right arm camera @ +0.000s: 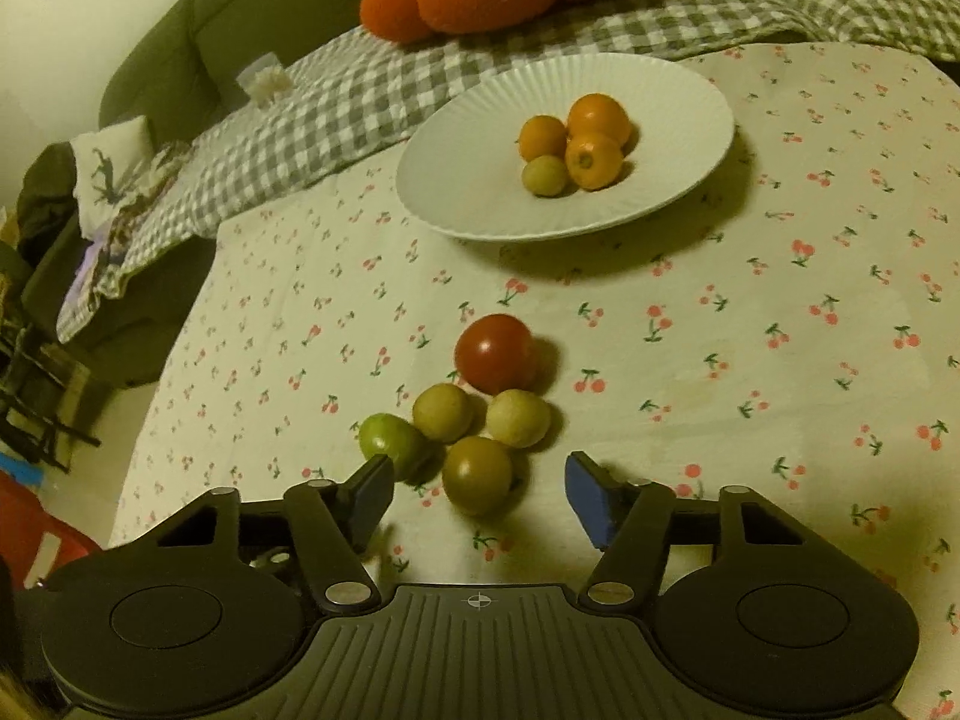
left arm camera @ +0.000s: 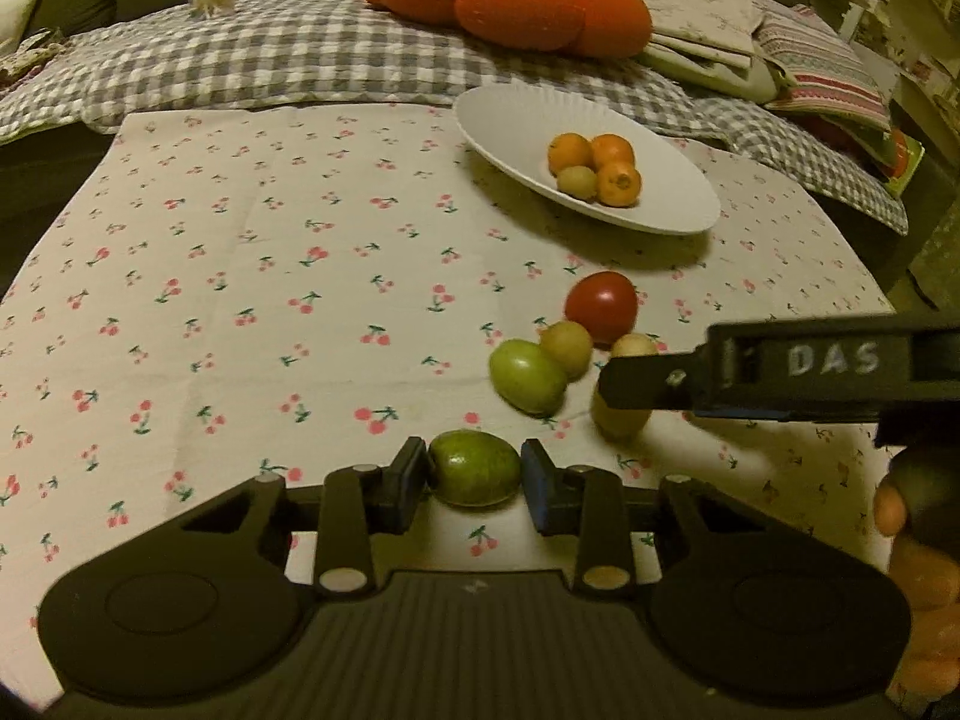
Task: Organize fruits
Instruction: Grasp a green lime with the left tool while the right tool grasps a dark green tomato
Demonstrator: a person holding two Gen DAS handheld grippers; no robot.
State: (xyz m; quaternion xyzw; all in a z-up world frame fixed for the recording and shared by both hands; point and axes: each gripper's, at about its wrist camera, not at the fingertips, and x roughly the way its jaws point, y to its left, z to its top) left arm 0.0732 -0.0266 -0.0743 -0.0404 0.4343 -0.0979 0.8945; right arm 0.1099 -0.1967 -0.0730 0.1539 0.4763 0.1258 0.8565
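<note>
Nearest the viewer from the white plate [left arm camera: 510, 120], the left gripper [left arm camera: 474, 474] clamps a green fruit [left arm camera: 475, 467] just above the cherry-print cloth [left arm camera: 240, 300], seemingly bound for the plate. Right of it, the right gripper [right arm camera: 477, 495] hangs spread wide over the loose cluster, framing a brownish-green fruit [right arm camera: 478, 474], likely its target.

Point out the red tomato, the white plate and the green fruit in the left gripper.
red tomato [right arm camera: 495, 353], right wrist view, middle of its top.
white plate [right arm camera: 468, 180], right wrist view, bare inner surface left of the fruit.
green fruit [left arm camera: 474, 468], left wrist view, centre, between the pads.
</note>
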